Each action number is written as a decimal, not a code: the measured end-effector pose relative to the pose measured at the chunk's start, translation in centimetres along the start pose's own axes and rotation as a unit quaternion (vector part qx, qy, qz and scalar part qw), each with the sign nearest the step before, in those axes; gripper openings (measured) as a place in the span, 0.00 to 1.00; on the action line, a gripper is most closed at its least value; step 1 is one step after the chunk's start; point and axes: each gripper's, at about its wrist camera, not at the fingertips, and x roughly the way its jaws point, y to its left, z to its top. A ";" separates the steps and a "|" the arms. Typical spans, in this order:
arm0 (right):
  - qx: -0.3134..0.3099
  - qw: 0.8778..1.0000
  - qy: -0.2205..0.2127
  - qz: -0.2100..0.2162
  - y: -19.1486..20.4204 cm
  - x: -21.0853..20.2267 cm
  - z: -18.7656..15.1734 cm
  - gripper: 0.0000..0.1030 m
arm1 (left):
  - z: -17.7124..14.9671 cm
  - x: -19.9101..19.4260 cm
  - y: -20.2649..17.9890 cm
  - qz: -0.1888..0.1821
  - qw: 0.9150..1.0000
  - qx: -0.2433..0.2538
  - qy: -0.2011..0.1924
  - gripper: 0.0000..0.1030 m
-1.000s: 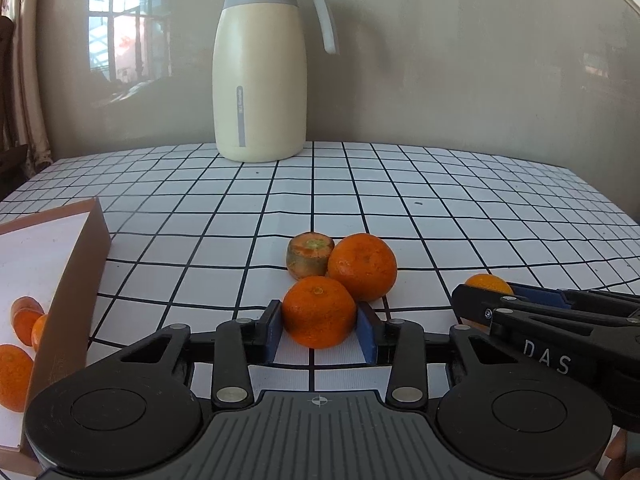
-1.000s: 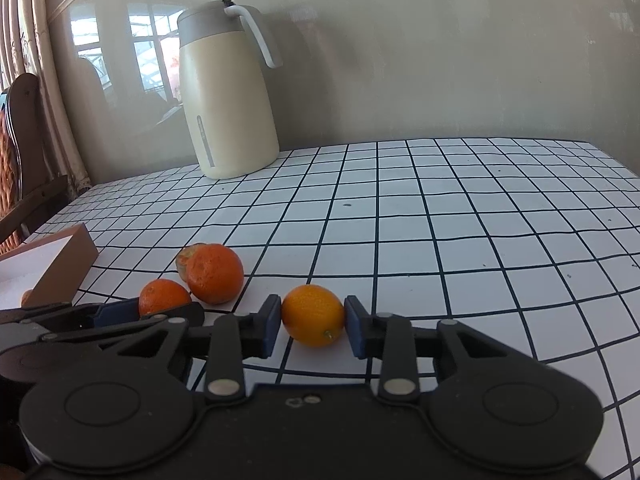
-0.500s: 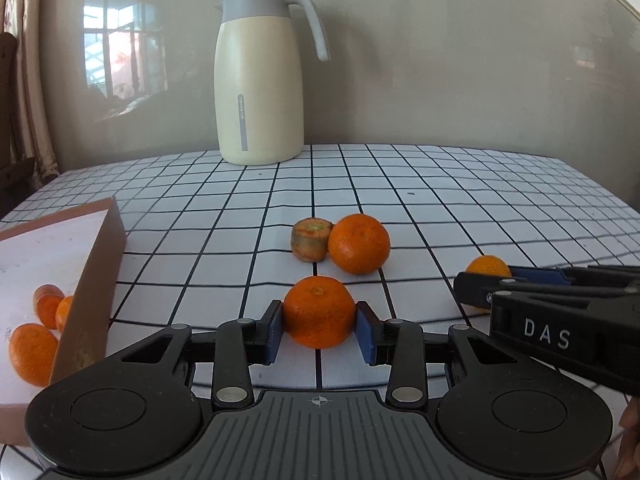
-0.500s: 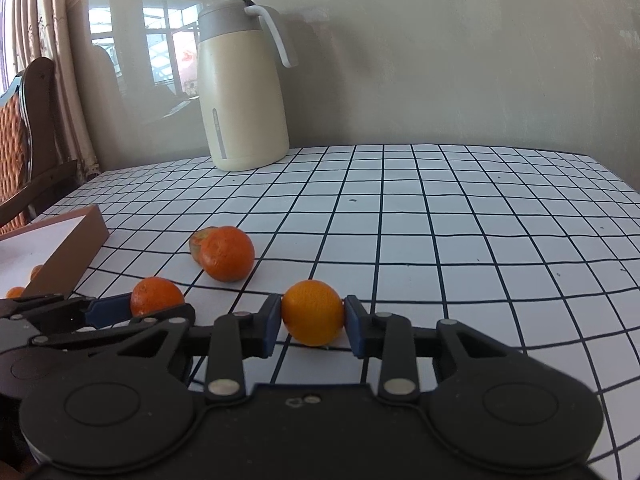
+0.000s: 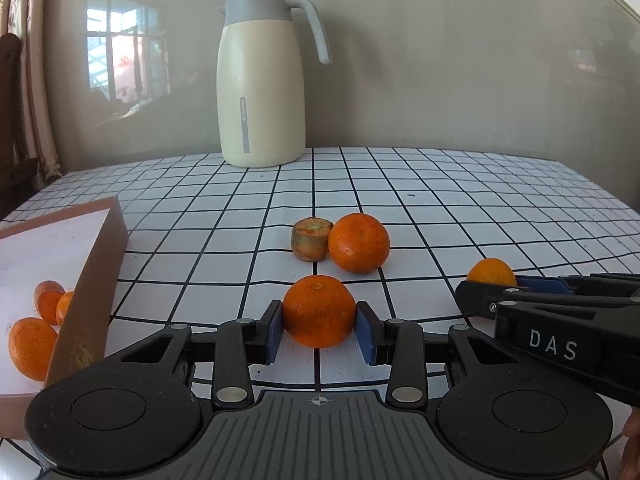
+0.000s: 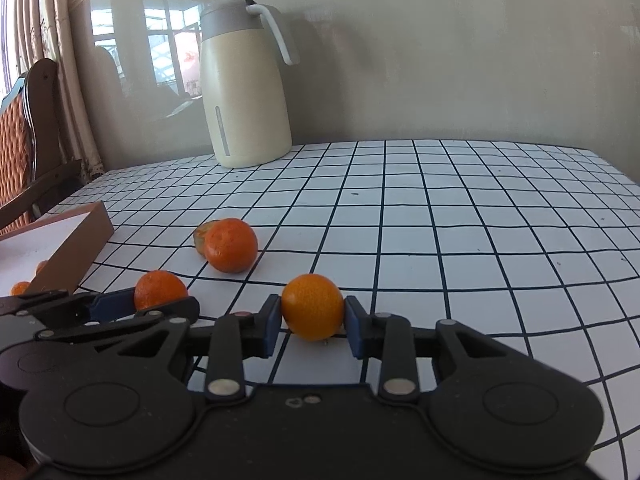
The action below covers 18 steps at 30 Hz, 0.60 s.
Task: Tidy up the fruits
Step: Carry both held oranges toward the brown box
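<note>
On the checked table (image 5: 460, 208), right of the brown box (image 5: 94, 280), each tool, left (image 5: 319, 330) and right (image 6: 312, 320), pinches a light, soft-skinned, roll-prone mandarin across its widest girth, the left tool's mandarin (image 5: 319, 310) nearer the box than the right tool's mandarin (image 6: 312, 306).

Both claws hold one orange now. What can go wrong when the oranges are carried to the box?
1. Each orange is round and pinched only at its sides by the left claw and right claw, so either could slip out.
2. The claws sit close together and might bump.
3. The box has a raised wall; a low orange may hit it. The loose orange could roll if nudged.
</note>
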 end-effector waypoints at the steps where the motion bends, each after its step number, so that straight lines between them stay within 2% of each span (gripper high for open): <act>1: -0.001 1.000 -0.002 0.000 0.0 -0.1 0.0 0.24 | -0.1 -0.1 -0.1 0.001 1.000 0.003 -0.002 0.37; 11: -0.013 1.000 -0.009 0.024 0.9 -1.3 0.2 0.24 | 0.0 -1.8 1.2 0.007 1.000 -0.004 -0.008 0.36; 18: -0.047 0.997 -0.015 0.053 3.0 -3.2 -0.3 0.24 | -0.5 -4.1 2.9 0.016 1.000 0.000 -0.014 0.36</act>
